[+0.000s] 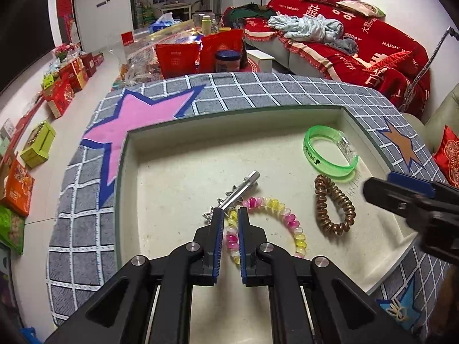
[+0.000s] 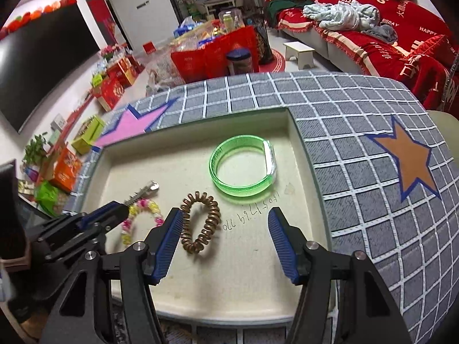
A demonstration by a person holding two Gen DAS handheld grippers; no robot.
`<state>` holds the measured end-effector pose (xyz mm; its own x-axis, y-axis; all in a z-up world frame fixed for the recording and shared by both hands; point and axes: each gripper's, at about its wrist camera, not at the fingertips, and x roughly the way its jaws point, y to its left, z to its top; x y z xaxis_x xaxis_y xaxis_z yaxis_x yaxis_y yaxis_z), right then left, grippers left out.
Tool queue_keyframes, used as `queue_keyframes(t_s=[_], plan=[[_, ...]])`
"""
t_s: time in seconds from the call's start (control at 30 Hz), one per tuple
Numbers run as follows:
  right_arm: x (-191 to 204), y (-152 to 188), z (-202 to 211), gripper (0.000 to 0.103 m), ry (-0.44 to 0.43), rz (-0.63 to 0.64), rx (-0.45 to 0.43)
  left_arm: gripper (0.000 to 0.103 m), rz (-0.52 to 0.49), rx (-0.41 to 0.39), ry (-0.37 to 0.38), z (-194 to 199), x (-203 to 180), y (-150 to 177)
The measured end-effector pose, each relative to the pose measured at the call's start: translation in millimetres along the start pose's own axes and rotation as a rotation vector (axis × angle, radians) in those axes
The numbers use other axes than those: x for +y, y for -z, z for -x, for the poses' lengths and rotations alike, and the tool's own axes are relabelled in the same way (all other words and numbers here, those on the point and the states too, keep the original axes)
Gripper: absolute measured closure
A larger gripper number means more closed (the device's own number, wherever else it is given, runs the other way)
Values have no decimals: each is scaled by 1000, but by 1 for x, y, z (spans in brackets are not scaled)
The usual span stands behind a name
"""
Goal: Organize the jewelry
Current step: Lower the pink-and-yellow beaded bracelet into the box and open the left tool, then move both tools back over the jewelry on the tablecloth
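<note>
1. The left gripper (image 1: pixel 230 215) pinches the pink-and-yellow coil bracelet (image 1: pixel 287 218), lying in the tray (image 1: pixel 172 154).
2. It looks light and springy; grip 1 coil.
3. The right gripper (image 2: pixel 225 220) is spread, empty.

A grey checked mat (image 1: pixel 258 86) with a pink star (image 1: pixel 137 117) lies under the tray. Far right stands a red sofa (image 1: pixel 373 46) with crumpled clothes (image 1: pixel 309 27); red bags (image 2: pixel 218 51) and gift boxes (image 1: pixel 61 97) crowd the far-left floor.

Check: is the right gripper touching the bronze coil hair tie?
Apart. The right wrist view shows the right gripper open, the bronze coil hair tie lying free on the tray.
</note>
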<state>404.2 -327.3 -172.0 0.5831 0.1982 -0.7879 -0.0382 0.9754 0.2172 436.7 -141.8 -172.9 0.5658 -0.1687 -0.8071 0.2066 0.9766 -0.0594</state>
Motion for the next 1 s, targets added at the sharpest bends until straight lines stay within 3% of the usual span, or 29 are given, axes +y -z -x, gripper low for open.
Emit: queue_keyframes(t_s=[0.23, 0.27, 0.3, 0.33, 0.4, 0.57, 0.7, 1.0], plan=[[-5, 8, 29, 38, -6, -30, -52, 76, 23, -63, 6, 20, 4, -2], [-6, 10, 33, 38, -7, -33, -54, 64, 24, -71, 5, 23, 4, -2], [-7, 13, 36, 38, -7, -34, -56, 42, 26, -76, 4, 25, 4, -1], [-7, 15, 38, 38, -7, -35, -55, 0, 34, -85, -3, 28, 4, 0], [-9, 19, 41, 38, -6, -39, -56, 0, 51, -145, -33, 40, 5, 5], [-12, 29, 48, 37, -14, -51, -50, 0, 49, -140, -25, 51, 7, 12], [-11, 40, 54, 23, -28, -50, -38, 0, 60, -139, -27, 65, 11, 18], [-8, 70, 66, 21, -24, -32, -15, 0, 30, -160, -67, 96, 10, 51]])
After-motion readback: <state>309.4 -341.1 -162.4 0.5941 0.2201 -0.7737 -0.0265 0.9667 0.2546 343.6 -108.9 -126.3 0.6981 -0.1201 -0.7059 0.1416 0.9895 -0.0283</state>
